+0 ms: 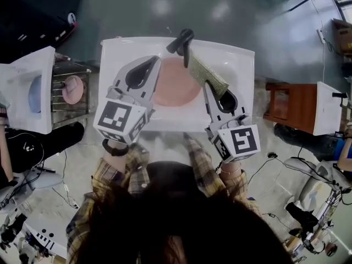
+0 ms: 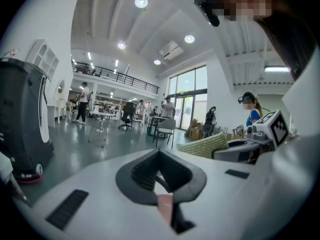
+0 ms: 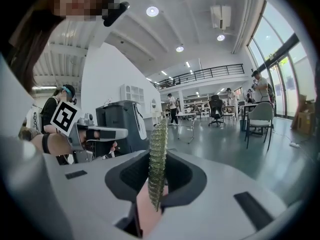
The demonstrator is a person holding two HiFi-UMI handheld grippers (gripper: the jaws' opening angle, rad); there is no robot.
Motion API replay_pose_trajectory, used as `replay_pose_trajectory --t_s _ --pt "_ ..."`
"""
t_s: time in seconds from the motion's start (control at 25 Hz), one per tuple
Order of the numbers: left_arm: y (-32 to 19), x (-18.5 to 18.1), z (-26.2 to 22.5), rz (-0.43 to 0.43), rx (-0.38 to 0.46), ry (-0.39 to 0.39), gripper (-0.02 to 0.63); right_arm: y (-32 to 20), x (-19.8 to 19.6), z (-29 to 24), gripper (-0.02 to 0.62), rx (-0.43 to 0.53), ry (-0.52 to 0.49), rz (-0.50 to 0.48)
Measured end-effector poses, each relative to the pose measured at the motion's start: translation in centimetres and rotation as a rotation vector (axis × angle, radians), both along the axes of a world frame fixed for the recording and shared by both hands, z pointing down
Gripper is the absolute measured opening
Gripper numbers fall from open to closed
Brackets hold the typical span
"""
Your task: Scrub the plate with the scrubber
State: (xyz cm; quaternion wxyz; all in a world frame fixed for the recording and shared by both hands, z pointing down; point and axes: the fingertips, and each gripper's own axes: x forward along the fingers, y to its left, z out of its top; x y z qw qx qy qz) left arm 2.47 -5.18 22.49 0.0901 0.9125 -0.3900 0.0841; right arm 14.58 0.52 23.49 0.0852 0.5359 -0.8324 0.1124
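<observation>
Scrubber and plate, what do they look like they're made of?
Scrubber: looks like coarse woven mesh, olive-green and matte, with ribbed loops showing along its edge. Plate: smooth, even pink surface, probably plastic or glazed ceramic; the look leaves it open.

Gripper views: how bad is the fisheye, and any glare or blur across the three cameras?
Left gripper view: strong fisheye with dark vignette corners, round ceiling lights blown out. Right gripper view: same distortion; the green woven scrubber, seen edge-on, is sharp. Head view: barrel-bent edges, soft glare spots on the grey floor, the round pink plate evenly lit.
</observation>
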Motion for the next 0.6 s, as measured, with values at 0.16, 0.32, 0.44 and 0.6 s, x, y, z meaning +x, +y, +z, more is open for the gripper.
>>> replay_pose_trajectory --t_s 0.16,0.32,0.44,0.6 --pt "0.0 -0.7 4.1 -0.005 -0.075 -0.045 0.014 0.4 -0.3 2.6 0.081 -0.057 0.016 -0.013" --pt "-0.1 -1.1 7.5 -0.014 -0.122 -0.084 0.014 0.7 -0.8 5.7 0.081 -0.117 0.047 -0.010" --pt "-0.4 -1.6 9.7 -0.020 -0.144 -0.113 0.014 0.8 -1.5 8.3 0.081 -0.168 0.074 -0.021" --pt "-0.5 -2.7 13.5 -0.009 -0.189 -0.151 0.014 1.0 -2.3 12.1 0.081 -0.237 0.127 -0.040"
